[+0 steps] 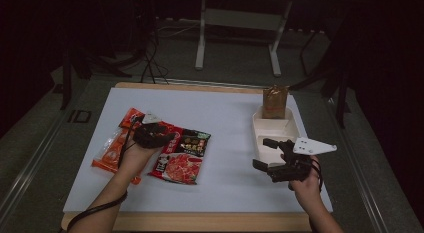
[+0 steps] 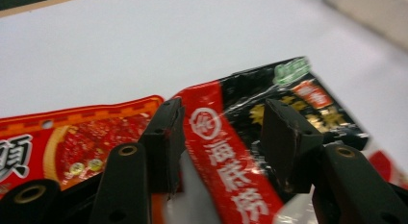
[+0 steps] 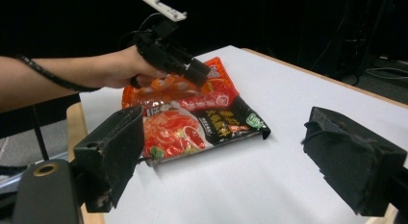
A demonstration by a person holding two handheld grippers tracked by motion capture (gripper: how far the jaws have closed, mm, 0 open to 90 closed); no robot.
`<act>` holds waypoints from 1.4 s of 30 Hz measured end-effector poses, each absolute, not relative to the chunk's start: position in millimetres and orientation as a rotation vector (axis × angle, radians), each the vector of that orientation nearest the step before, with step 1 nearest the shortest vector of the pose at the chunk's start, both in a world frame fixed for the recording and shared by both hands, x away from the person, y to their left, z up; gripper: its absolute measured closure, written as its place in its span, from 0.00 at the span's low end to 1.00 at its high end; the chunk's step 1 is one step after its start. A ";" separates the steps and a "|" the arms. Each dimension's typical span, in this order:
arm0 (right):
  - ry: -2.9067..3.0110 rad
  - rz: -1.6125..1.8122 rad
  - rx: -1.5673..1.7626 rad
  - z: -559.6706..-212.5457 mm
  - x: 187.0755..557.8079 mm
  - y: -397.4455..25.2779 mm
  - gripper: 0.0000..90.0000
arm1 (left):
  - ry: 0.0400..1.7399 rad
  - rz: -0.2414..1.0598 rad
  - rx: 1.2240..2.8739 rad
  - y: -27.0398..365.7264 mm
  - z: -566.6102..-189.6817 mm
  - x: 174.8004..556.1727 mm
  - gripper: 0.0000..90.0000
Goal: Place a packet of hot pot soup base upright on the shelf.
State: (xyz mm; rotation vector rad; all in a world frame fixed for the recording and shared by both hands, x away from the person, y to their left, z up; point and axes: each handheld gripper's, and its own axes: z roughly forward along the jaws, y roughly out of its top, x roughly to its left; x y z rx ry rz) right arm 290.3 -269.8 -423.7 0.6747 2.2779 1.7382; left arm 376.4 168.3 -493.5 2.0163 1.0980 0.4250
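Observation:
A red and black food packet (image 1: 182, 155) lies flat on the white table (image 1: 225, 118), overlapping an orange-red packet (image 1: 112, 150) to its left. My left gripper (image 1: 166, 137) hovers low over the red and black packet's top edge. In the left gripper view the gripper (image 2: 222, 137) is open, its jaws standing either side of the packet's (image 2: 231, 180) red strip. My right gripper (image 1: 264, 153) is wide open beside a white tray (image 1: 290, 129), with nothing between its fingers. From the right gripper view (image 3: 233, 156) the packets (image 3: 192, 130) lie ahead, with the left gripper (image 3: 197, 71) above them.
A brown paper bag (image 1: 275, 102) stands at the far end of the white tray. A second red packet (image 2: 86, 137) lies under the left jaw. Bare table spreads between the packets and the tray. Desk legs and cables sit on the dark floor beyond.

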 end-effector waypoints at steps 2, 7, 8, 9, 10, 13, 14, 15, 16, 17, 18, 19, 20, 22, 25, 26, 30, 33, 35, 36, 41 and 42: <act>2.283 1.722 0.670 -424.3 289.5 -268.6 0.16 | 1.115 0.428 2.021 170.6 -498.7 381.4 0.57; 2.283 1.723 0.680 -425.6 290.6 -269.1 0.16 | 1.157 0.405 2.030 174.5 -512.9 393.9 0.57; 2.285 1.724 0.683 -425.9 290.7 -269.3 0.16 | 1.167 0.403 2.022 174.5 -514.5 396.1 0.57; 2.286 1.722 0.685 -426.4 290.8 -269.4 0.16 | 1.177 0.389 2.009 174.4 -516.4 398.5 0.57; 2.286 1.718 0.685 -426.7 290.8 -269.5 0.16 | 1.177 0.370 2.010 173.2 -518.0 400.8 0.57; 2.289 1.720 0.693 -427.4 291.6 -270.0 0.16 | 1.160 0.371 2.049 166.8 -520.4 406.3 0.60; 2.290 1.721 0.694 -427.5 291.6 -270.0 0.16 | 1.157 0.367 2.065 164.0 -521.7 408.5 0.61; 2.291 1.721 0.693 -427.7 291.6 -270.1 0.16 | 1.156 0.373 2.079 161.6 -522.5 410.0 0.61; 2.294 1.719 0.693 -427.9 291.7 -270.1 0.16 | 1.159 0.377 2.099 159.9 -523.1 411.7 0.61; 2.295 1.715 0.693 -428.1 291.9 -270.1 0.16 | 1.164 0.375 2.103 159.2 -523.7 413.0 0.62; 2.296 1.714 0.695 -428.2 291.8 -270.1 0.16 | 1.178 0.363 2.104 159.0 -524.8 415.0 0.63; 2.297 1.717 0.693 -428.2 291.7 -270.1 0.16 | 1.183 0.355 2.110 158.8 -525.9 416.4 0.65; 2.296 1.718 0.693 -428.2 291.5 -270.1 0.16 | 1.183 0.350 2.110 158.6 -526.5 417.0 0.65; 2.297 1.715 0.691 -428.0 291.6 -270.3 0.16 | 1.200 0.331 2.107 157.5 -527.1 419.3 0.66; 2.297 1.718 0.695 -428.7 292.6 -270.2 0.16 | 1.212 0.300 2.135 152.9 -527.2 424.5 0.66; 2.301 1.716 0.697 -429.1 292.7 -269.7 0.16 | 1.208 0.293 2.145 151.8 -527.5 425.4 0.66; 2.317 1.701 0.689 -430.5 292.5 -267.3 0.16 | 1.197 0.320 2.208 143.4 -524.8 426.2 0.71; 2.321 1.700 0.685 -430.4 292.7 -265.8 0.16 | 1.196 0.376 2.247 134.2 -522.2 423.7 0.83; 2.323 1.702 0.683 -430.0 292.3 -265.2 0.16 | 1.217 0.386 2.245 131.4 -521.4 423.0 0.88; 2.323 1.702 0.678 -429.7 291.9 -264.9 0.16 | 1.235 0.377 2.231 130.9 -521.1 423.1 0.90; 2.325 1.712 0.682 -429.2 292.2 -265.8 0.16 | 1.310 0.346 2.186 130.4 -518.4 423.3 0.96; 2.324 1.714 0.681 -429.0 292.2 -265.9 0.16 | 1.314 0.344 2.172 130.3 -517.1 422.7 0.96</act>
